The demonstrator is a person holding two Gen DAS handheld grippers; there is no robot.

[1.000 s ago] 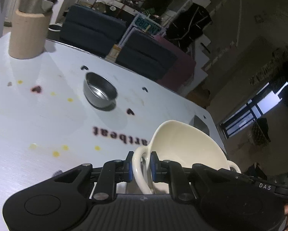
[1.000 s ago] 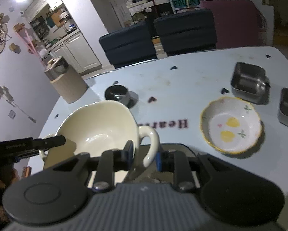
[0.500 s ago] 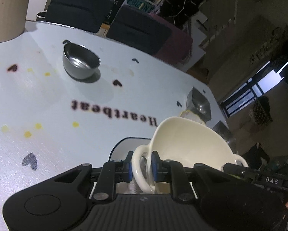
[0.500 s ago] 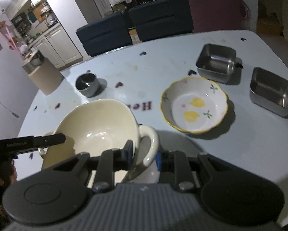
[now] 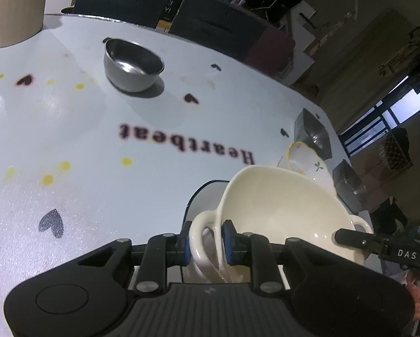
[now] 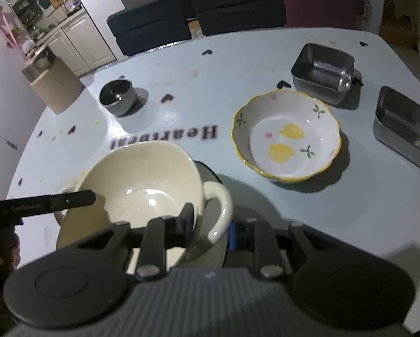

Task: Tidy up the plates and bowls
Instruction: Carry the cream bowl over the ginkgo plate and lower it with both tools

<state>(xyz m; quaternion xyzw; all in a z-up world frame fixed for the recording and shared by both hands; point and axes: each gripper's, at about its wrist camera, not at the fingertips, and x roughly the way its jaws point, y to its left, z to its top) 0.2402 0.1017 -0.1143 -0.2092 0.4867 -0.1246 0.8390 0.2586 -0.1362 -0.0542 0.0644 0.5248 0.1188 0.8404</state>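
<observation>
A cream two-handled bowl [image 5: 277,205] [image 6: 142,185] hangs between both grippers, just over a grey dark-rimmed plate [image 5: 207,196] [image 6: 243,199]. I cannot tell if the bowl touches the plate. My left gripper [image 5: 205,241] has its blue pads on either side of the near handle; its jaws are opening, and the pads still look in contact. My right gripper [image 6: 210,224] is shut on the opposite handle. Each gripper's finger shows at the far handle in the other wrist view.
On the white table [image 6: 181,64] stand a yellow-rimmed flowered bowl [image 6: 287,137], a small round steel bowl [image 6: 118,98] [image 5: 132,67], two square steel containers [image 6: 323,71] [image 6: 403,125] and a beige canister [image 6: 55,84]. Dark chairs [image 6: 195,19] line the far edge.
Both grippers have sunk with the cream bowl and tilted further down, so the table looks closer. The grey plate has come into view under the bowl. The left jaws stand slightly wider.
</observation>
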